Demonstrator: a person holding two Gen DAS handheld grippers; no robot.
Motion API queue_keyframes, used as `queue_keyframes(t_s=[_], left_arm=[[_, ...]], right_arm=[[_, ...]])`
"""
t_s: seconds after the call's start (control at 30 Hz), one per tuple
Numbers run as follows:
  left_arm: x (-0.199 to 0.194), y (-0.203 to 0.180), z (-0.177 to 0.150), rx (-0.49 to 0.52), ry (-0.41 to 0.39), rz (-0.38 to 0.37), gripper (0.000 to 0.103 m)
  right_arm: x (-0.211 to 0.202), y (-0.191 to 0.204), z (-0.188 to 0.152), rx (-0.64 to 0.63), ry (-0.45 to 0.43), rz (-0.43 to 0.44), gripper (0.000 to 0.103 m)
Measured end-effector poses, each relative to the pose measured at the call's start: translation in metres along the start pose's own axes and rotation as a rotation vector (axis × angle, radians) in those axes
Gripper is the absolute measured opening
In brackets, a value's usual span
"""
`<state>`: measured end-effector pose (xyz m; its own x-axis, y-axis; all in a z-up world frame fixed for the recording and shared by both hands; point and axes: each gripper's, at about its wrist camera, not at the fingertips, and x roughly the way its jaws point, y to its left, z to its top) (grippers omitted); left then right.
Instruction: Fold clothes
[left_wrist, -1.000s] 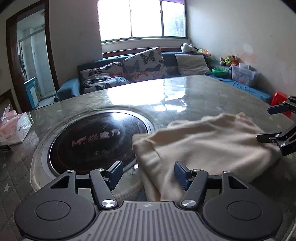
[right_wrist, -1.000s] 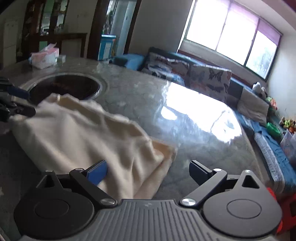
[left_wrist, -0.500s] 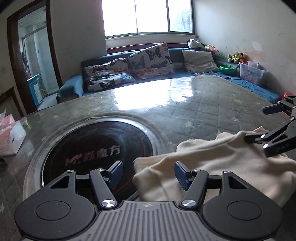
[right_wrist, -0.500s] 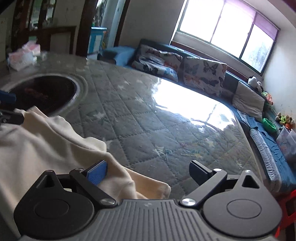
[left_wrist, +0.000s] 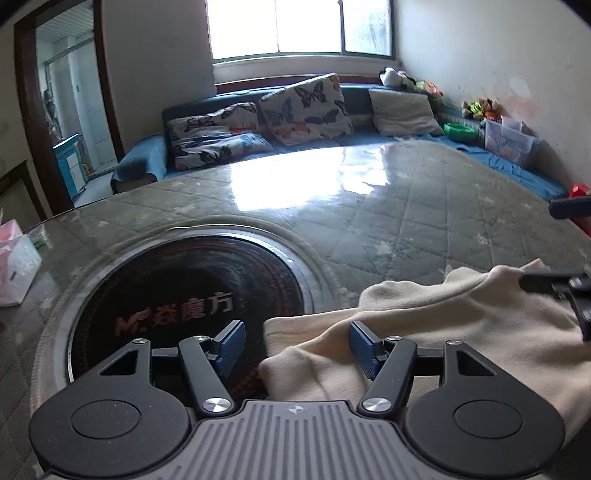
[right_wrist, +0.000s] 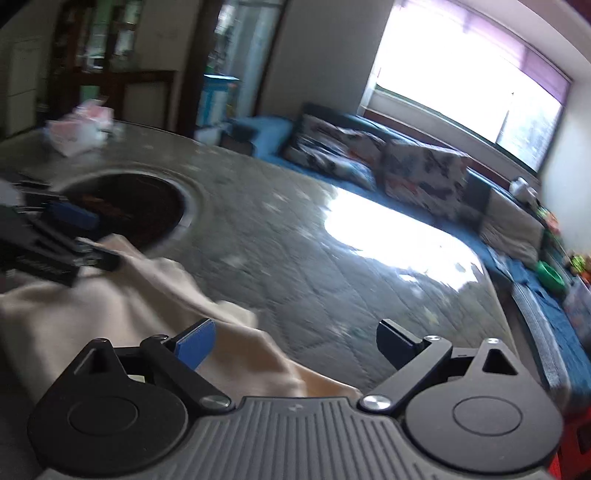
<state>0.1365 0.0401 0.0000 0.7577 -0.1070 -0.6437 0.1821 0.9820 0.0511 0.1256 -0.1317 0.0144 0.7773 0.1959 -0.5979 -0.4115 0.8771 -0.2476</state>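
Observation:
A cream garment (left_wrist: 443, 325) lies folded on the quilted table top, partly over the rim of a round black cooktop (left_wrist: 177, 295). My left gripper (left_wrist: 297, 343) is open, and the garment's left corner lies between and under its fingers. My right gripper (right_wrist: 295, 339) is open, above the garment's right end (right_wrist: 110, 306). The right gripper shows at the right edge of the left wrist view (left_wrist: 565, 284). The left gripper shows at the left edge of the right wrist view (right_wrist: 55, 236). The right wrist view is blurred.
A pink tissue pack (left_wrist: 14, 266) sits at the table's left edge; it also shows in the right wrist view (right_wrist: 81, 129). A blue sofa with butterfly cushions (left_wrist: 303, 110) runs behind the table. Toys and a plastic box (left_wrist: 509, 136) stand at the right wall.
Both grippers have drawn back towards the near edge and the garment now sits lower in both views. The right wrist view has swung and blurred.

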Motion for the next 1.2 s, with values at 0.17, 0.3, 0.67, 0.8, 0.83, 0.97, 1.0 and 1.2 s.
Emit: queue_keyframes(t_s=[0.17, 0.3, 0.67, 0.8, 0.83, 0.97, 1.0, 1.2], left_arm=[[-0.017, 0.018, -0.007, -0.06, -0.002, 0.021, 0.07], [-0.034, 0.035, -0.01, -0.129, -0.02, 0.027, 0.081], [-0.065, 0.076, -0.02, -0.268, -0.082, 0.017, 0.103], [-0.067, 0.083, -0.024, -0.307, -0.068, -0.014, 0.103], [-0.067, 0.083, -0.025, -0.32, -0.062, -0.022, 0.103], [-0.065, 0.083, -0.028, -0.405, -0.024, -0.092, 0.103], [-0.063, 0.083, -0.028, -0.429, -0.009, -0.109, 0.103], [-0.05, 0.081, -0.032, -0.621, 0.086, -0.214, 0.094]], right_arm=[[-0.02, 0.042, 0.004, -0.105, -0.027, 0.152, 0.087], [-0.033, 0.079, 0.005, -0.194, -0.038, 0.278, 0.08], [-0.018, 0.156, 0.009, -0.354, -0.009, 0.425, 0.055], [-0.013, 0.171, 0.003, -0.388, -0.009, 0.401, 0.05], [-0.012, 0.174, 0.002, -0.393, -0.01, 0.396, 0.043], [-0.015, 0.163, 0.006, -0.32, -0.02, 0.398, 0.024], [-0.016, 0.16, 0.007, -0.302, -0.022, 0.399, 0.022], [-0.024, 0.138, 0.013, -0.186, -0.04, 0.417, 0.019]])
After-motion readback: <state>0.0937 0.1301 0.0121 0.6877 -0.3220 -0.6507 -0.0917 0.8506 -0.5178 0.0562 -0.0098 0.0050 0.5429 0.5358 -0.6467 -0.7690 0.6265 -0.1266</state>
